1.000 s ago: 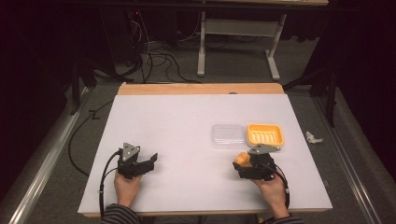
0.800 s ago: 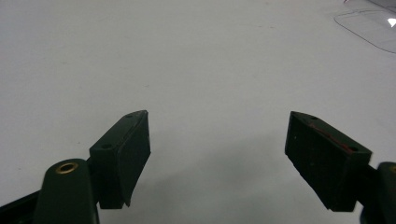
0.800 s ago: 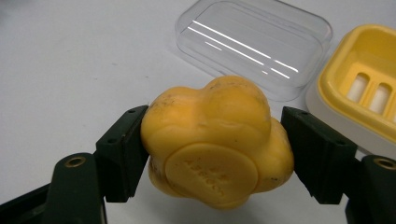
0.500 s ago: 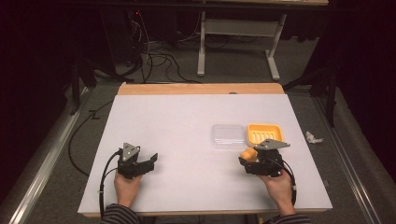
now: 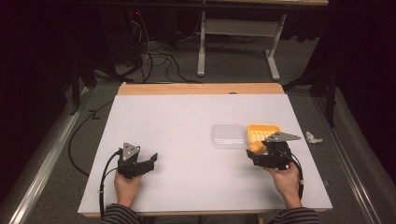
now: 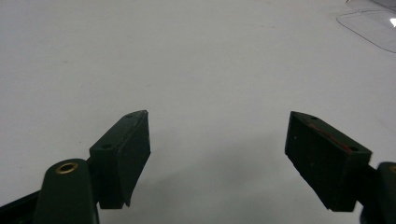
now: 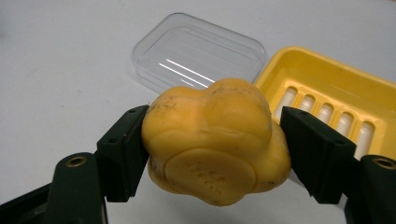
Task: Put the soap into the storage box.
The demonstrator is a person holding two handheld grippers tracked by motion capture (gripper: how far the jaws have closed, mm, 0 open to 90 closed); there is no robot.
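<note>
1. The right gripper (image 5: 259,154) sits at the right side of the white table (image 5: 187,121), held by the person's right hand (image 5: 285,179); its two black jaws are clamped on a lumpy, flower-shaped yellow bar of soap (image 7: 215,140), one jaw on each side of it.
2. In the high view that yellow soap (image 5: 256,148) shows as a small orange-yellow lump at the gripper's tip, just beside the near left corner of the rectangular yellow plastic soap dish (image 5: 264,132).
3. In the right gripper view the soap dish (image 7: 327,88) lies open behind and to the right of the soap, with a row of slots in its floor.
4. A clear, rounded-rectangle plastic lid (image 5: 228,136) lies flat on the table just beside the dish's left edge; in the right gripper view this lid (image 7: 198,51) is behind the soap.
5. The left gripper (image 5: 148,162) rests near the table's left front, held by the left hand (image 5: 127,184); its jaws stand wide apart with nothing but bare table between them (image 6: 217,158).
6. A crumpled white scrap (image 5: 313,137) lies off the table's right edge, on the floor.
</note>
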